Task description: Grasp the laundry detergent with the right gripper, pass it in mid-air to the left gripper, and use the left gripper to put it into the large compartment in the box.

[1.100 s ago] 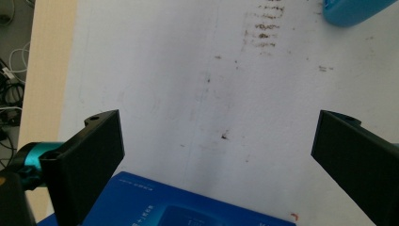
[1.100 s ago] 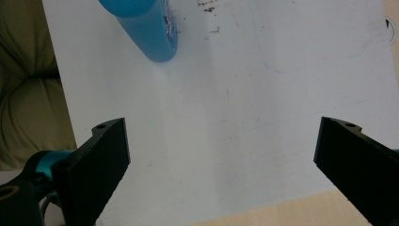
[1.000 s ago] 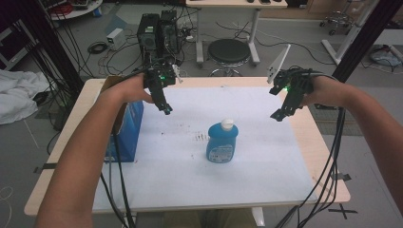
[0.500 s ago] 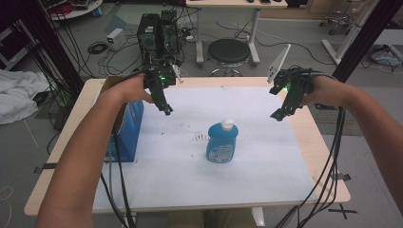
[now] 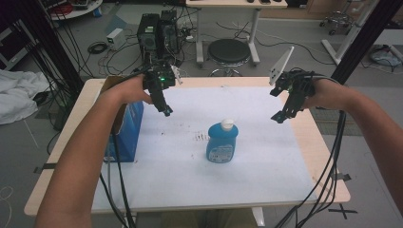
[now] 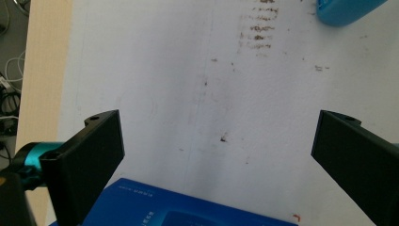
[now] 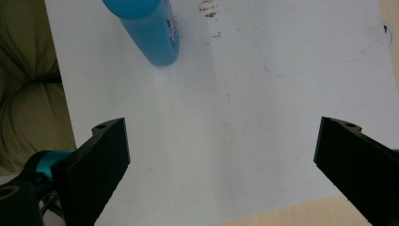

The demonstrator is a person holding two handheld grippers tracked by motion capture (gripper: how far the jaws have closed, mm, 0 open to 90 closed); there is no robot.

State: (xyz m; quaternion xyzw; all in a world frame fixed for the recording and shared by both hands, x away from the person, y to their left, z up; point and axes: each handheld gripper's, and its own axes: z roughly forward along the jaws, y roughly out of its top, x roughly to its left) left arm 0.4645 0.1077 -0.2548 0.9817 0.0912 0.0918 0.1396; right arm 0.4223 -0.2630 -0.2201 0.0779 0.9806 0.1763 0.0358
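**Blue bottle stood alone mid-surface, both tools wide**

The blue bottle (image 5: 221, 142) stood upright near the middle of the white sheet (image 5: 190, 180) on the surface (image 5: 318, 142). It had a flat-sided body, a white cap and a pale label whose print was too small to read. The left tool (image 5: 166, 111) hung beyond and to the left of the bottle, jaws spread wide and holding nothing. The right tool (image 5: 279, 117) hung beyond and to its right, equally wide and empty. A blue box (image 5: 127, 135) stood left of the bottle at the sheet's edge. Brown specks (image 5: 201, 137), perhaps stains, lay just left of the bottle. Bare sheet lay around the bottle on its other sides.
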